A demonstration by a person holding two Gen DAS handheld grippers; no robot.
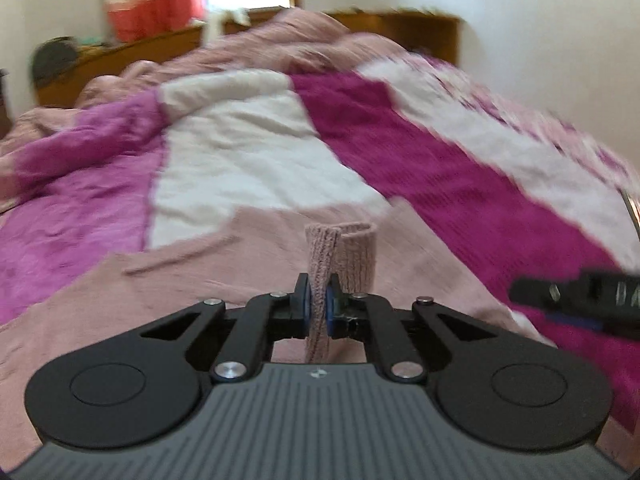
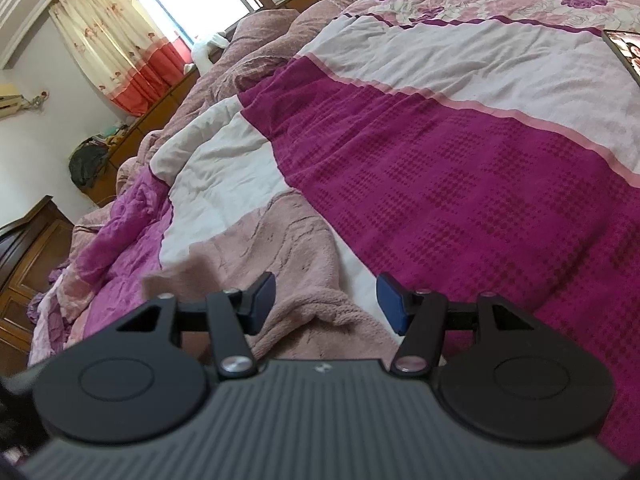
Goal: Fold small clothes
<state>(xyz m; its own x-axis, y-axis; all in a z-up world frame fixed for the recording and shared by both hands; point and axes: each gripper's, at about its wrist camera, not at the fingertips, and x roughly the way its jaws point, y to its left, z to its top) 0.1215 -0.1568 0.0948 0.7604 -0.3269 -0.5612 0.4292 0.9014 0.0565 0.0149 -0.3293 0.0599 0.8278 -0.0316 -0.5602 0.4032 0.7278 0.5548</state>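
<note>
Now pink garment [image 1: 320, 276] pinched in left gripper [image 1: 319, 300]; right gripper [image 2: 326, 300] open above.

The left claw [image 1: 319, 304] has its two fingers drawn in almost together at the middle of its view, the blue pads [image 1: 306, 306] pressed from both sides on a ribbed strip of pink garment [image 1: 340, 256] that stands up between them and loops over just beyond the tips. The right claw [image 2: 325, 302] points forward and slightly down with its fingers spread wide, the blue pads [image 2: 392, 302] well apart and gripping nothing. Seen from the left wrist, its black body reaches in from the right edge, near and to the right of the left claw.
</note>
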